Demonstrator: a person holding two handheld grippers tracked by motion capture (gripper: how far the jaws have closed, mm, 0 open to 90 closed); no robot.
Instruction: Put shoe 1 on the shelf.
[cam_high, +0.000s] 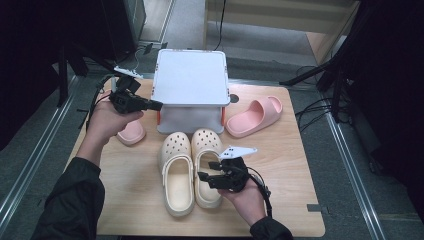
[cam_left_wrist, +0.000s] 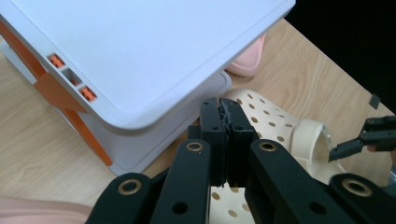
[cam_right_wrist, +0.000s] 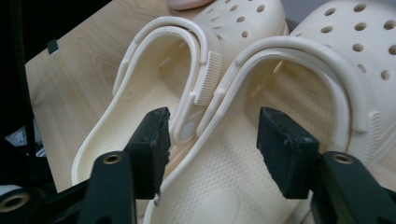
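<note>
Landmark: the white storage box (cam_high: 190, 90) with orange latches, standing at the far middle of the wooden table (cam_high: 280, 200); its lid is on.

Right gripper (cam_high: 206, 170): released, its 2 jaws spread wide. In the right gripper view they straddle the inner side walls of the 2 clogs where these touch, 1 jaw over each clog's foot bed; whether the pads touch the walls I cannot tell. It sits on the near side of the box, well apart from it.

Left gripper (cam_high: 156, 105): clenched, the 2 jaws pressed together with nothing between them. It is held just beside the box's left front corner, tips pointing toward the box.

Left clog (cam_high: 176, 172): cream, perforated toe toward the box, just in front of the box's near wall, heel strap folded forward over the instep.

Right clog (cam_high: 208, 162): cream, side by side with the left clog and touching it, toe close to the box's near wall.

Pink slide (cam_high: 254, 115): lies to the right of the box, near its right front corner, set at an angle.

Second pink slide (cam_high: 131, 132): left of the box's front, partly under the left hand (cam_high: 111, 122).

Right hand (cam_high: 247, 197): holds its gripper from the near side of the clogs.
</note>
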